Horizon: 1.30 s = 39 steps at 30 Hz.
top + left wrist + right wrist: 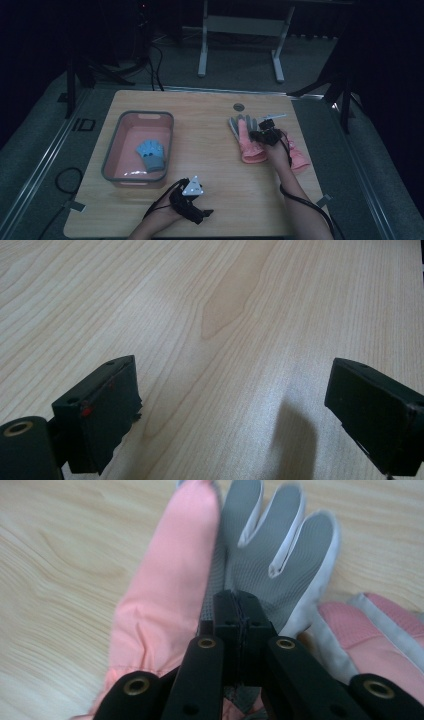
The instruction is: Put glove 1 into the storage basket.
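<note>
A pink glove with a grey palm [246,142] lies on the wooden table [210,150] at the right. My right gripper [262,134] is down on it. In the right gripper view the jaws [235,605] are closed together, pinching the grey palm fabric [270,545] beside the pink part [165,595]. A second pink glove [299,157] lies just to the right, also seen as [372,640]. My left gripper [204,215] rests near the front edge. In its own view it [235,410] stands wide open over bare wood.
A pink bin with a grey rim [114,145] stands at the left of the table, with a blue glove [151,154] inside. A round cable hole [239,106] sits near the far edge. Cables trail from both grippers off the front.
</note>
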Each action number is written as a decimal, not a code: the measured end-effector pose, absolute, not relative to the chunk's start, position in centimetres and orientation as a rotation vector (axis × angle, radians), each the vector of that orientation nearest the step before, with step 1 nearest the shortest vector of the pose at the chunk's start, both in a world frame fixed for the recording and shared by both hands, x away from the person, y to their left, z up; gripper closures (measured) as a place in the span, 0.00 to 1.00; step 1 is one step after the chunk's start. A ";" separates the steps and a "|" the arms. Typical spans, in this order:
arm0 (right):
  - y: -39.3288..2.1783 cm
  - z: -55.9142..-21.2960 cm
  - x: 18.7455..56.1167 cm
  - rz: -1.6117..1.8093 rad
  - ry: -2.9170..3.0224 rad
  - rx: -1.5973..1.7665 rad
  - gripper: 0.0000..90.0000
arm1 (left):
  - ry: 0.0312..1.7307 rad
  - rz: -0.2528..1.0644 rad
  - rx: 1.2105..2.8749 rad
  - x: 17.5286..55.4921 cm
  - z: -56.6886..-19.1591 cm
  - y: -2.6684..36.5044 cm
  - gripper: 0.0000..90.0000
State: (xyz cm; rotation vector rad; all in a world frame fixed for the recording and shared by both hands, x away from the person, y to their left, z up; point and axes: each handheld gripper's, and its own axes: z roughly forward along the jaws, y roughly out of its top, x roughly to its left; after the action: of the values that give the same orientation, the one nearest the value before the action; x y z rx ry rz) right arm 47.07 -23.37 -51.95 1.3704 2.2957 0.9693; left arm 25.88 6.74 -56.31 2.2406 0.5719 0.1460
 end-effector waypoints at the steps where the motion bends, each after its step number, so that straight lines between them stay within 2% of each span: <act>1: -23.1 -51.6 46.8 0.991 2.289 1.375 0.99 | 0.573 0.148 2.241 25.9 -56.3 6.7 0.08; 8: -21.2 -48.8 44.5 1.099 2.220 1.402 0.99 | 0.576 0.156 2.237 25.8 -56.4 6.8 0.08; 10: -20.5 -47.5 42.6 1.146 2.157 1.418 0.99 | 0.579 0.156 2.233 25.8 -56.3 6.7 0.08; 15: -19.3 -46.7 39.9 1.173 2.093 1.472 0.99 | 0.588 0.142 2.231 25.8 -56.4 6.7 0.08; 27: -17.5 -49.7 37.5 1.137 2.067 1.544 0.99 | 0.598 0.155 2.228 25.9 -56.5 6.8 0.08; 39: -16.8 -53.0 36.8 1.051 2.042 1.597 0.98 | 0.583 0.160 2.241 25.7 -56.5 6.6 0.08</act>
State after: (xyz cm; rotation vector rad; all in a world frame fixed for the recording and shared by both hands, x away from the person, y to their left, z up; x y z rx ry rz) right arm 36.78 -16.83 -53.05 1.5966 2.0416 1.0506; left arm 25.75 6.65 -56.47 2.2407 0.5831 0.1601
